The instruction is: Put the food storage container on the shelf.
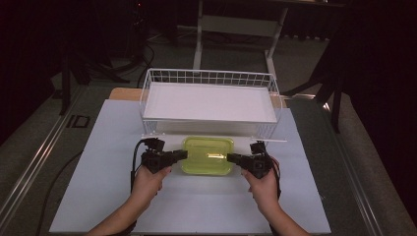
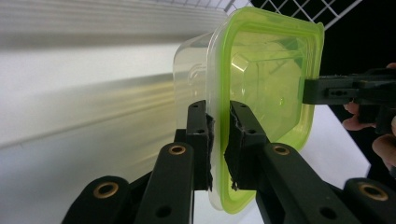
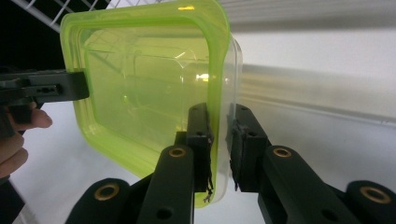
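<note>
Now container [image 1: 207,155] clamped between both grippers.

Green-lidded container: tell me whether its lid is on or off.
On. The green lid covers the clear container; both hand-held grippers pinch lid rim and container edge together.

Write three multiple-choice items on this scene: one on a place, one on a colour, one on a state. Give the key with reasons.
1. Where is the lidded container?
A. inside the wire basket
B. in front of the wire basket, between the two grippers
C. on the floor

2. What colour is the container's lid?
A. yellow-green
B. red
C. black

3. How does the left gripper stand?
A. open, away from the container
B. shut on nothing
C. shut on the container's edge

Key: B, the high view shows it on the table before the basket; A, both gripper views show the tint; C, its fingers press on the rim, like the right gripper.
</note>
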The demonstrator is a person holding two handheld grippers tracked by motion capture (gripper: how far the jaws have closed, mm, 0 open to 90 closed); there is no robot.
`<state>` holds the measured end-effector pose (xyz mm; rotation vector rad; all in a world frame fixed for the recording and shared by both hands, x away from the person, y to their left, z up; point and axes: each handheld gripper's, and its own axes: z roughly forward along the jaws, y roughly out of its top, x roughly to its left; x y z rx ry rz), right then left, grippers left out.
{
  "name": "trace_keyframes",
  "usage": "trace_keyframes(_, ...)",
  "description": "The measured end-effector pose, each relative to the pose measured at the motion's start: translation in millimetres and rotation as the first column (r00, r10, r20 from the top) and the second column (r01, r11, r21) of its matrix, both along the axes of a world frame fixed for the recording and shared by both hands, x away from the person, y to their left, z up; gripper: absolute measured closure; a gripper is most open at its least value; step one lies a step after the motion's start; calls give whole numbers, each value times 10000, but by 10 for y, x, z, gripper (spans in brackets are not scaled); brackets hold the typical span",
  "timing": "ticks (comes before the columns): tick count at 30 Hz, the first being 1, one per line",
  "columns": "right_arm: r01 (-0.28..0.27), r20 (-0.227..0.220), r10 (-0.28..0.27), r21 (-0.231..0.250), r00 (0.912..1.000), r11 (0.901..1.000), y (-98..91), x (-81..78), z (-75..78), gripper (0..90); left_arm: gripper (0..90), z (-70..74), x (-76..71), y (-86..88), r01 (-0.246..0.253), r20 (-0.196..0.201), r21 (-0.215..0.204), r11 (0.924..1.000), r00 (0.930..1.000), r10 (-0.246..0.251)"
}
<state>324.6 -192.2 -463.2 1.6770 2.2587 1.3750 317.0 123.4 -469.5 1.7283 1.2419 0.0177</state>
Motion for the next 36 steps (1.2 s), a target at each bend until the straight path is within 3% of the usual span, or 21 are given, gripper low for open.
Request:
trace_keyframes(4,197,69,-196,-27,9998,9998,1,106,-41,792,807,-30,82,-36,-44,405,150,9999,9992,38)
trace_keyframes(8,408,243,-402,-234,9989,9989,11,193,-75,790,807,-104,165,-58,-207,562,79,9998,9982,202)
trace_keyframes(20,735,418,-706,-719,9966,9947,50,338,-229,788,805,-356,322,-95,-447,311,47,9990,9985,445)
trace_keyframes(28,881,637,-826,-892,9945,9921,59,426,-286,787,804,-431,407,-100,-412,585,35,9991,9974,409)
trace_keyframes(30,914,674,-854,-920,9941,9916,58,436,-284,785,802,-428,417,-98,-382,854,-76,9992,9956,387)
trace_keyframes(36,954,849,-876,-917,9925,9912,57,460,-280,772,777,-474,458,-97,-495,1046,-351,9982,9931,529)
